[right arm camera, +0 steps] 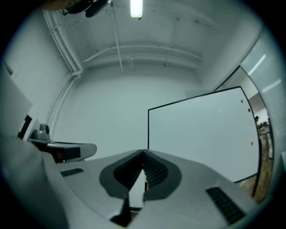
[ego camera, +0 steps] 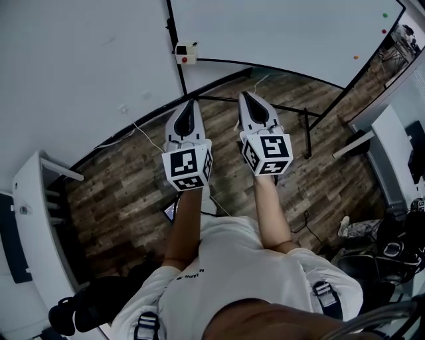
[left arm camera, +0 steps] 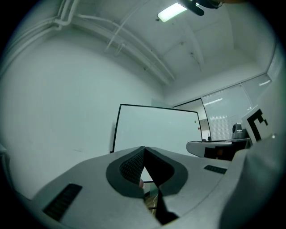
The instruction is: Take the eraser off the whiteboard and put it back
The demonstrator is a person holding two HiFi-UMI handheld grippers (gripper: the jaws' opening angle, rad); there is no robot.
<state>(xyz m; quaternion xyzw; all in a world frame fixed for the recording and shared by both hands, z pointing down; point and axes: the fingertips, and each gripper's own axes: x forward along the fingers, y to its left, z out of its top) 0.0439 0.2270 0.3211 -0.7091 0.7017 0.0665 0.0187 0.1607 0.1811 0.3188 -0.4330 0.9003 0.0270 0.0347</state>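
Observation:
The whiteboard stands ahead on a black frame. A small white and red eraser sticks to its lower left corner. My left gripper and right gripper are held side by side over the wood floor, both pointing toward the board and well short of the eraser. Both are shut with nothing between the jaws. In the left gripper view the left gripper has its tips together, with the whiteboard beyond them. In the right gripper view the right gripper is likewise closed in front of the whiteboard.
The board's black stand legs reach out over the floor ahead of my right gripper. A white shelf unit stands at the left and a white table at the right. Bags and a chair crowd the lower right. Coloured magnets dot the board.

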